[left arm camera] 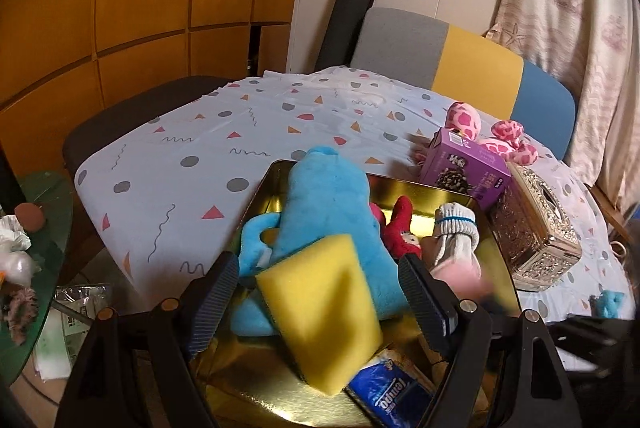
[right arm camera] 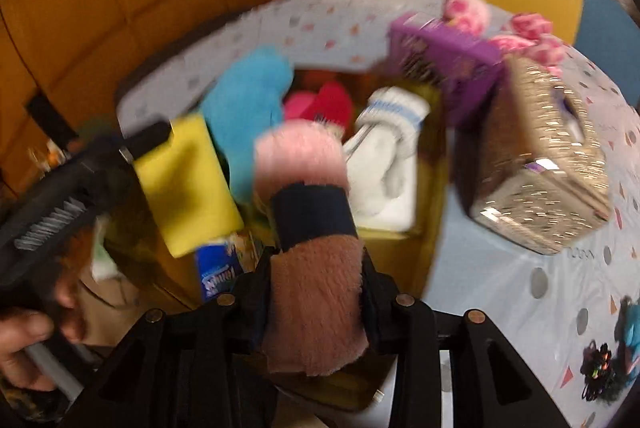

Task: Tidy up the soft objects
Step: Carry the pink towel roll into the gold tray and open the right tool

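Purple box [left arm camera: 466, 170] beside ornate tissue box [left arm camera: 534, 228], patterned tablecloth [left arm camera: 192, 148].

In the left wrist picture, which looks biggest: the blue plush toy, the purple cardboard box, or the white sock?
1. Blue plush toy, clearly biggest.
2. Purple cardboard box.
3. White sock.
The box and sock look close in size, and the sock is partly hidden, so their order is unsure.

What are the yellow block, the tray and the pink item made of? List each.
Yellow block: likely foam sponge, matte, faintly porous.
Tray: probably metal, glossy gold, mirror-like.
Pink item in the right gripper: plush fabric, fuzzy pile.
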### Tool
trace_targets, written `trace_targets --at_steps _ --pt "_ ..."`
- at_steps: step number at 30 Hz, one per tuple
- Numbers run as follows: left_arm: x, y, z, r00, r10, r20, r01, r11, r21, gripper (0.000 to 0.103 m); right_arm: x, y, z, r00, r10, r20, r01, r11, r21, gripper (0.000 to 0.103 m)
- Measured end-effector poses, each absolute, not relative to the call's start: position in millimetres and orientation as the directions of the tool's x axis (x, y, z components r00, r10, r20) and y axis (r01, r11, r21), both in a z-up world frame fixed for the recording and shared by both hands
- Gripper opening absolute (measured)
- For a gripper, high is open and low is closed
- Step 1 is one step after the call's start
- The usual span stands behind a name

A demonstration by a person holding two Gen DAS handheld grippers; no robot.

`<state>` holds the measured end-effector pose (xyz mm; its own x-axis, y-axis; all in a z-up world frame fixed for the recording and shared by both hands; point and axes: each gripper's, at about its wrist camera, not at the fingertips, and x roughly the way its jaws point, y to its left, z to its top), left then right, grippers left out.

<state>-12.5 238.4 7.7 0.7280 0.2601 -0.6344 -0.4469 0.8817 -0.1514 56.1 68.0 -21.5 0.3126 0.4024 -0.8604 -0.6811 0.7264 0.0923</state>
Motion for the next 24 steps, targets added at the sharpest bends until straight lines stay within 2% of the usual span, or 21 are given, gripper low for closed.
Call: trace_targets --at_steps 7,24 --pt "-10.7 238.9 0.6 0.717 0.249 -0.65 -0.445 0.882 -0.153 0.082 56.1 72.5 -31.3 0.334 0.391 -0.858 -0.709 0.704 0.045 0.052" --pt "-10.4 221.2 5.6 0.725 0.229 -0.649 -0.406 0.904 -0.134 0.083 54.5 24.6 14.9 0.477 0.446 -0.757 -0.63 0.774 0.058 0.052"
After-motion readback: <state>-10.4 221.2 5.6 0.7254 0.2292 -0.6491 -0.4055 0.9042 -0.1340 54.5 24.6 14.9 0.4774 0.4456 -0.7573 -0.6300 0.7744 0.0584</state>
